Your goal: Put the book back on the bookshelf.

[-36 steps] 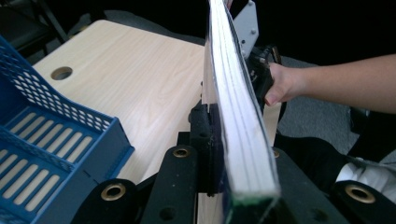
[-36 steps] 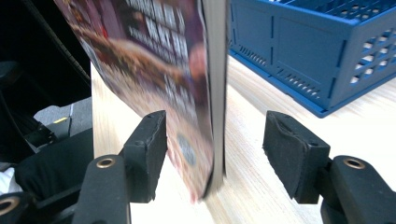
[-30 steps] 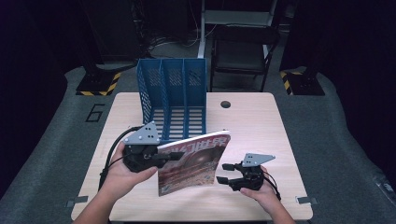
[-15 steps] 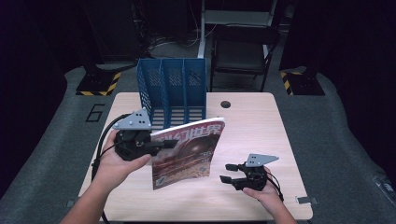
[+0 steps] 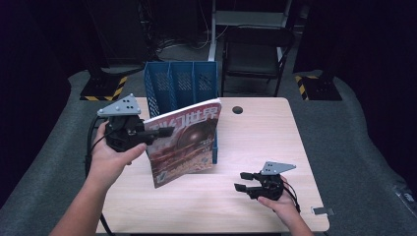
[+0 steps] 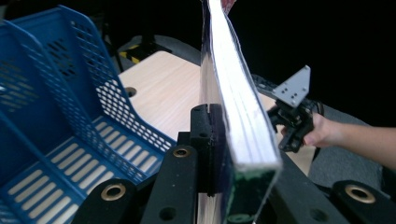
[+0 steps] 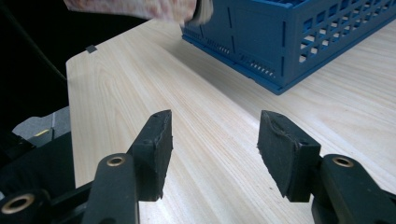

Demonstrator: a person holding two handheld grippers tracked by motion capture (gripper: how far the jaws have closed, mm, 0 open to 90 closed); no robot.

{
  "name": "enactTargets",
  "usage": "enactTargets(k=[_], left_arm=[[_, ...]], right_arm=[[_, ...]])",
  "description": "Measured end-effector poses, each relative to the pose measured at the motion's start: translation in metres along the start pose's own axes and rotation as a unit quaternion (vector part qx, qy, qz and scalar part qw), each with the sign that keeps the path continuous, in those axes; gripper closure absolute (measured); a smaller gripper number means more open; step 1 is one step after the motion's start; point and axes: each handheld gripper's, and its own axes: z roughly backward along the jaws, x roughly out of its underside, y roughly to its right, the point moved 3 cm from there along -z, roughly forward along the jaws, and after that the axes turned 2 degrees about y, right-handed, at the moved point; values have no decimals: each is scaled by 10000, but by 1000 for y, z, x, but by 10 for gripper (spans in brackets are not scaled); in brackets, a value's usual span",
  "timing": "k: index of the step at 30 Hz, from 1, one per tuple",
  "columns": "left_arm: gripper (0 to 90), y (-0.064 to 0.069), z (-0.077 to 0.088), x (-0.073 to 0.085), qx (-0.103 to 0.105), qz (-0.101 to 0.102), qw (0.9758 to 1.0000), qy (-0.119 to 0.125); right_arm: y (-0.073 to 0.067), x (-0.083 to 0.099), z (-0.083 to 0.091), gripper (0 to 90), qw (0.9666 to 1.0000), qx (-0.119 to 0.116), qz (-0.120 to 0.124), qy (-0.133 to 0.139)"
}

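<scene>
Jaws of the left gripper point(image 5: 156, 132) are clamped on the magazine's point(image 5: 184, 142) left edge in the high view, holding it nearly upright above the wooden table point(image 5: 255, 142), its long axis now pointing upward just in front of the blue file rack point(image 5: 179, 81). The right gripper point(image 5: 244, 181) rests low on the table, well apart, empty, its jaws spread though they have just been easing inward.

From the left gripper view, the magazine point(image 6: 238, 116) stands edge-on between the pads, with the rack's open slots point(image 6: 70, 135) just to its left. My guess: the left hand slots it in.

Along the right gripper's point(image 7: 212, 144) view, nothing sits between the pads, only table point(image 7: 187, 93); the rack point(image 7: 289, 37) lies ahead.
</scene>
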Motion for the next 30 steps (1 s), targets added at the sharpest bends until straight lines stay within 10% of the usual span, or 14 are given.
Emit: enactTargets(k=[18, 30], left_arm=[[842, -32, 23, -28, -717, 155, 9971, 215], [841, -61, 30, -29, -1278, 457, 9902, 334]], right_arm=[[3, 2, 0, 434, 10000, 26, 15, -92], [2, 2, 1, 434, 10000, 44, -7, -67]])
